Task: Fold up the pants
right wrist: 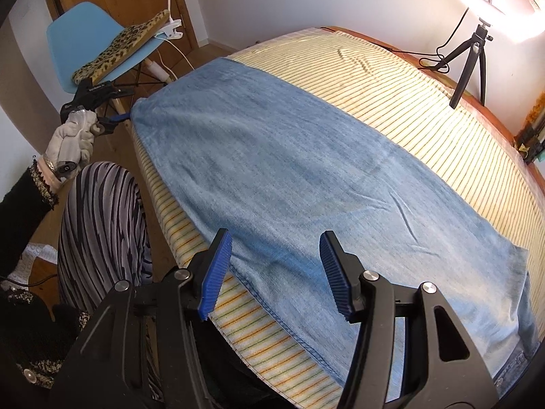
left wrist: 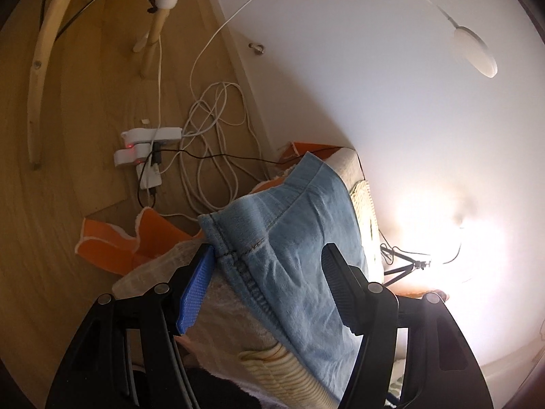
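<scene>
Light blue denim pants (right wrist: pixel 272 170) lie flat along the near side of a bed with a striped cover (right wrist: pixel 425 95). My right gripper (right wrist: pixel 276 266) is open, its blue-padded fingers astride the near hem of the pants, low over the fabric. My left gripper (left wrist: pixel 269 272) is open at the pants' far-left end (left wrist: pixel 289 231), where the seamed edge lies between its fingers. It also shows in the right wrist view (right wrist: pixel 119 117), held in a gloved hand at the pants' corner.
A blue chair (right wrist: pixel 88 34) with a leopard cushion stands past the bed's left end. A ring light on a tripod (right wrist: pixel 473 54) stands on the far side. Power strips and white cables (left wrist: pixel 177 143) lie on the wood floor, with orange cloth (left wrist: pixel 136 238) by the bed.
</scene>
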`<state>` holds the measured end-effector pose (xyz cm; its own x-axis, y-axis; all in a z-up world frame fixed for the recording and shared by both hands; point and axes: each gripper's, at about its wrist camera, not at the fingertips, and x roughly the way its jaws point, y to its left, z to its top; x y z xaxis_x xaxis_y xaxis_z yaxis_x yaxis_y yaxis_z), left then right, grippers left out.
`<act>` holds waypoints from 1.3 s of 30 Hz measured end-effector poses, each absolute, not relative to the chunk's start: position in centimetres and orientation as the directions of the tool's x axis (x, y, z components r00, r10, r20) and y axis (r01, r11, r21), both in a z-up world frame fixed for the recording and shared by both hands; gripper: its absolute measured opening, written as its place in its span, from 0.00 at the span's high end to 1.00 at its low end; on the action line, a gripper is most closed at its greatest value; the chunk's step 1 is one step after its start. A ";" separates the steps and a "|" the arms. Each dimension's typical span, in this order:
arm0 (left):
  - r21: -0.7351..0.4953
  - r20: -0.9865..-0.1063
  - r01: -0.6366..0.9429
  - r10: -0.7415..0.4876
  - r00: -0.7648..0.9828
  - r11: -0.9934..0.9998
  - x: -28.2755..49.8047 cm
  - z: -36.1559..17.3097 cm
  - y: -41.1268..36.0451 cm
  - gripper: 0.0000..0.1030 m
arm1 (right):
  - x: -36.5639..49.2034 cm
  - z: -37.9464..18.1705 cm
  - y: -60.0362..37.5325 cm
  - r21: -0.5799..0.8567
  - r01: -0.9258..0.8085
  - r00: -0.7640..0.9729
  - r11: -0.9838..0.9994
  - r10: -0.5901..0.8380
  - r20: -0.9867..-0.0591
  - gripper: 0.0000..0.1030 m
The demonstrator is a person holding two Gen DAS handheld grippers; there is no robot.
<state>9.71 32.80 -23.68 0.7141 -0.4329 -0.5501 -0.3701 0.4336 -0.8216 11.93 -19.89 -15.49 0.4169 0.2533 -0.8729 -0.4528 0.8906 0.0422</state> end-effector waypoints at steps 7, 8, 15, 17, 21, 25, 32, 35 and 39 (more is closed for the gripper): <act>-0.780 -0.594 -0.387 -0.388 0.705 0.491 10.2 -24.0 32.1 0.38 | 12.4 -15.8 -19.2 0.047 -0.455 0.415 0.889 0.259 -0.872 0.45; -0.775 -0.600 -0.397 -0.377 0.706 0.491 10.1 -24.2 32.2 0.38 | 12.4 -15.8 -19.1 0.049 -0.457 0.414 0.888 0.261 -0.872 0.45; -0.800 -0.576 -0.389 -0.404 0.711 0.457 10.6 -24.8 32.4 0.38 | 12.7 -16.3 -18.2 0.031 -0.473 0.397 0.881 0.245 -0.884 0.45; -0.791 -0.569 -0.361 -0.378 0.730 0.494 10.6 -23.8 31.9 0.40 | 12.9 -16.2 -18.3 0.039 -0.468 0.401 0.883 0.251 -0.881 0.45; -0.732 -0.590 -0.325 -0.318 0.742 0.598 11.3 -21.8 30.8 0.51 | 13.0 -16.0 -18.5 0.045 -0.463 0.411 0.885 0.260 -0.874 0.45; -0.677 -0.599 -0.280 -0.288 0.747 0.681 11.9 -20.4 30.0 0.85 | 13.0 -16.0 -18.8 0.052 -0.453 0.423 0.890 0.266 -0.866 0.45; -0.640 -0.598 -0.234 -0.283 0.750 0.731 12.1 -19.1 29.5 0.86 | 13.6 -16.4 -18.9 0.083 -0.434 0.429 0.897 0.287 -0.857 0.45; -0.674 -0.597 -0.246 -0.317 0.737 0.697 12.1 -20.1 29.9 0.86 | 13.8 -16.3 -18.4 0.084 -0.446 0.426 0.891 0.294 -0.856 0.45; -0.679 -0.626 -0.291 -0.324 0.710 0.674 12.0 -21.1 30.3 0.71 | 14.0 -16.0 -17.6 0.074 -0.466 0.422 0.882 0.295 -0.857 0.45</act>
